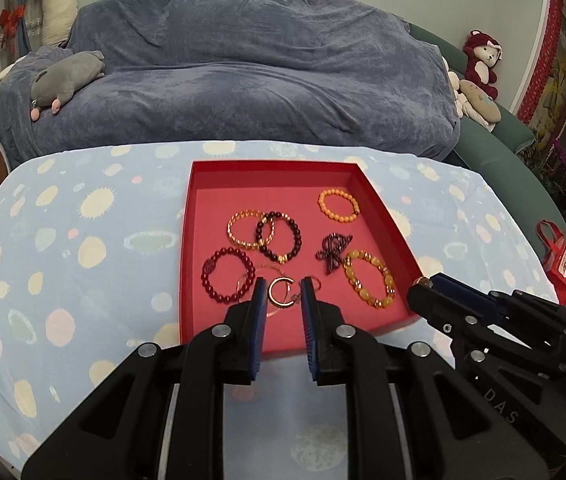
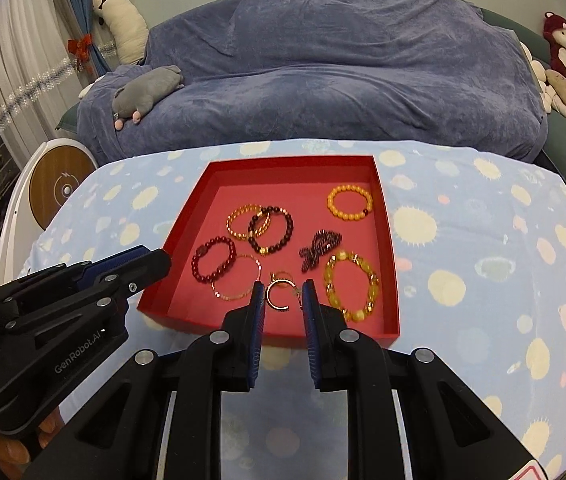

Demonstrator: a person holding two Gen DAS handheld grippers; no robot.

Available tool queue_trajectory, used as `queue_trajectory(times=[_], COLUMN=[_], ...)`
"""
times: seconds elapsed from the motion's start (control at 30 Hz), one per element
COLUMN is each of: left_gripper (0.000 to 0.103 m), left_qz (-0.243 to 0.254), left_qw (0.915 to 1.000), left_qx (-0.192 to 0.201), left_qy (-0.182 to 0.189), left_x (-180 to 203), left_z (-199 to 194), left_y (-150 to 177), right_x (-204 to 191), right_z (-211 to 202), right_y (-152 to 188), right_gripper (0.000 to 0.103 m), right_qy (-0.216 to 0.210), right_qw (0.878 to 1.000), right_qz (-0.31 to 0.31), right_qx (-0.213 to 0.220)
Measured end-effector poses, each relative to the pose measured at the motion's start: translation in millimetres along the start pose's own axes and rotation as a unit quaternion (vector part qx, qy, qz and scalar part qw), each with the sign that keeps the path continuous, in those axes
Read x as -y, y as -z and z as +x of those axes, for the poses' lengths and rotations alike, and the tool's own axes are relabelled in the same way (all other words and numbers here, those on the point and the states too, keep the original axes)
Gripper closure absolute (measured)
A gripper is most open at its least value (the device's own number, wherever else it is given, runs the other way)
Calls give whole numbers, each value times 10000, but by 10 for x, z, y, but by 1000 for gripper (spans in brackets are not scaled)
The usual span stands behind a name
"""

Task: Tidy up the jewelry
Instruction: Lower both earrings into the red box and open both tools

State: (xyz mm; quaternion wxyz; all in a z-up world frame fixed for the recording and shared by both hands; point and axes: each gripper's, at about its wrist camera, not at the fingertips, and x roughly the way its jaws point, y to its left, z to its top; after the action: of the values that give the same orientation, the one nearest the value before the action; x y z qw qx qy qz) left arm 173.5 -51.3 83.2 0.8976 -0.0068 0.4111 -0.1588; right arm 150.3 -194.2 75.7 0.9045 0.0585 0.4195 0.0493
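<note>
A red tray [image 1: 271, 165] [image 2: 295, 159] lies on the spotted blue cloth and holds several bracelets. Among them are an orange bead bracelet [image 1: 320, 204], a dark bead bracelet [image 1: 298, 236], a red bead bracelet [image 1: 205, 280] and a chunky yellow bracelet [image 1: 387, 276]. A dark purple beaded piece [image 1: 333, 250] and a gold C-shaped ring [image 1: 270, 292] [image 2: 269, 294] lie there too. My left gripper [image 1: 283, 286] [image 2: 151, 256] hovers over the tray's near left side, narrowly open and holding nothing. My right gripper [image 2: 283, 286] [image 1: 423, 284] hovers over the near right side, likewise open and holding nothing.
A sofa under a blue-grey blanket [image 1: 243, 72] stands behind the table, with a grey plush toy [image 1: 67, 80] and a red plush toy [image 1: 481, 60] on it. A round wood-faced device [image 2: 61, 190] sits at the left and a red bag [image 1: 559, 264] at the right.
</note>
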Motion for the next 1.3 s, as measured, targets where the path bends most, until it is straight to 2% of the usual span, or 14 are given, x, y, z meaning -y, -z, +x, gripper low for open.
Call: queue_trajectory(times=[0.23, 0.43, 0.77, 1.3], left_gripper=[86, 86, 86, 86], left_qz=[97, 72, 104, 2], left_qw=[9997, 9993, 9980, 9960], left_qx=[36, -93, -335, -607], left_qy=[-204, -358, -517, -650], left_x=[2, -59, -142, -208], left_z=[387, 739, 1172, 1459], left_y=[-395, -563, -639, -612], right_x=[50, 121, 225, 287], right_z=[315, 635, 1007, 1318], right_y=[-408, -604, -709, -716], right_gripper=[85, 85, 85, 85], right_qy=[114, 200, 250, 398], right_qw=[9999, 9998, 9995, 9981], right_qz=[-73, -33, 127, 204], right_qx=[86, 27, -168, -423])
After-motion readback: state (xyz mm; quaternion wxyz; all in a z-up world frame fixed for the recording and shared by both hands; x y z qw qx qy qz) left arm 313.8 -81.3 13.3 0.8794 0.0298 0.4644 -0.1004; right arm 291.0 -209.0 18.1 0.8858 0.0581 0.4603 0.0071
